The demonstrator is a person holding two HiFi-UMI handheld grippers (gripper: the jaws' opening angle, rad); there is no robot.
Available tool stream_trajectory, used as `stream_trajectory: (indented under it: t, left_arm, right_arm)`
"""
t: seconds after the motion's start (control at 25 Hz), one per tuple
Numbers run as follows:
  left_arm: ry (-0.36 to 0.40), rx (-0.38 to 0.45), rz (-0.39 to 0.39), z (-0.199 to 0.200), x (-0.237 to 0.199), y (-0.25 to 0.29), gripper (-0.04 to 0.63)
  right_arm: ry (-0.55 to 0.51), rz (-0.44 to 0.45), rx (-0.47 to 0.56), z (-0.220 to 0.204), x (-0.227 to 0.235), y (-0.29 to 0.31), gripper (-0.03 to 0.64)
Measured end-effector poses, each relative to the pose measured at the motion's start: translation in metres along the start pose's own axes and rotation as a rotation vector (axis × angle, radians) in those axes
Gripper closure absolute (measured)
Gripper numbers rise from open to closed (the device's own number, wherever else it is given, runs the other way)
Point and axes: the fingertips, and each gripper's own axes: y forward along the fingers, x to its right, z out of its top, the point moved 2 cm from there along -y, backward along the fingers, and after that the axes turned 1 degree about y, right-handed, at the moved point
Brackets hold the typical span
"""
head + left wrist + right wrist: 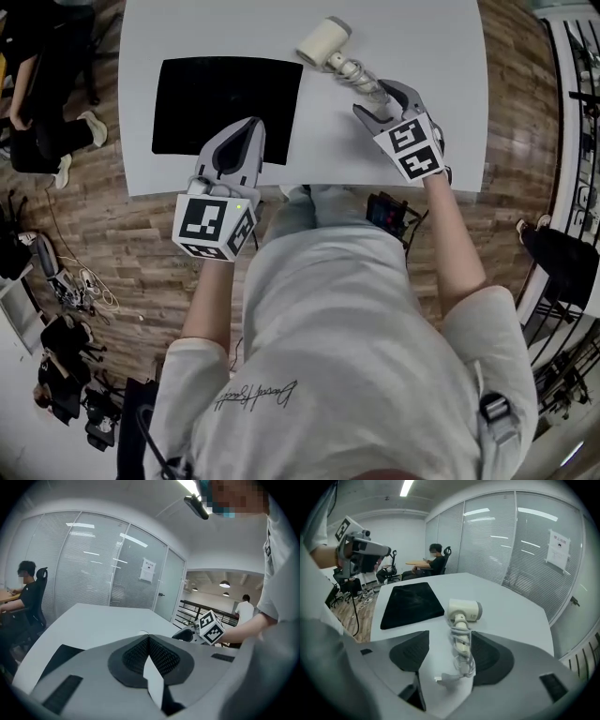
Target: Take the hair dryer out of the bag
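Out on the smooth white table [422,37] now: a flat, matte black bag [225,105], roughly square and soft-looking, spread limp on the left half. To its right, well clear of the fabric, the hair dryer [328,42], lying on bare tabletop with a stubby cream barrel, a grey cap at the rear end, and a slim handle pointing back toward the near edge. Pale cord [461,656] wound in loose loops round that handle, with the plug [440,679] trailing off the end. Over to the right gripper [380,101]: grey plastic shell, dark ribbed pads, jaws spread wide. Straddling the cord-wrapped handle, closer to the right-hand pad, though impossible to say whether touching or just beside. Nothing pinched. Right forearm stretched well forward over the table, marker cube facing up. Now the left gripper [246,127]: same grey shell, jaws pressed together at the tips, nothing between them, only a sliver of white table showing through lower down. Held low by the table's near edge, nose over the bag's near right corner, left forearm tucked in close to the body. Beyond the table, frosted glass partitions and a seated person [433,562] at a desk.
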Motion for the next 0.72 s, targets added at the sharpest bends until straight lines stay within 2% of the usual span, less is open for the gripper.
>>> stream_trajectory:
  t: [0.2,0.4,0.56,0.72]
  left_arm:
    - [0.008,0.009,-0.007,0.003,0.007,-0.004,0.583]
    - [0.012,0.018,-0.007,0.006,0.009,-0.008,0.583]
    - [0.012,0.024,0.003,0.009,0.005,-0.012,0.583]
    - [0.016,0.028,0.013,0.012,0.003,-0.013,0.583]
  right_arm:
    - [0.030,0.036,0.058,0.017,-0.015,-0.026,0.339]
    - [0.038,0.031,0.111,0.035,-0.021,-0.045,0.480]
    - [0.078,0.015,0.159,0.048,-0.024,-0.055,0.556]
    - [0.071,0.010,0.170,0.051,-0.025,-0.060,0.581]
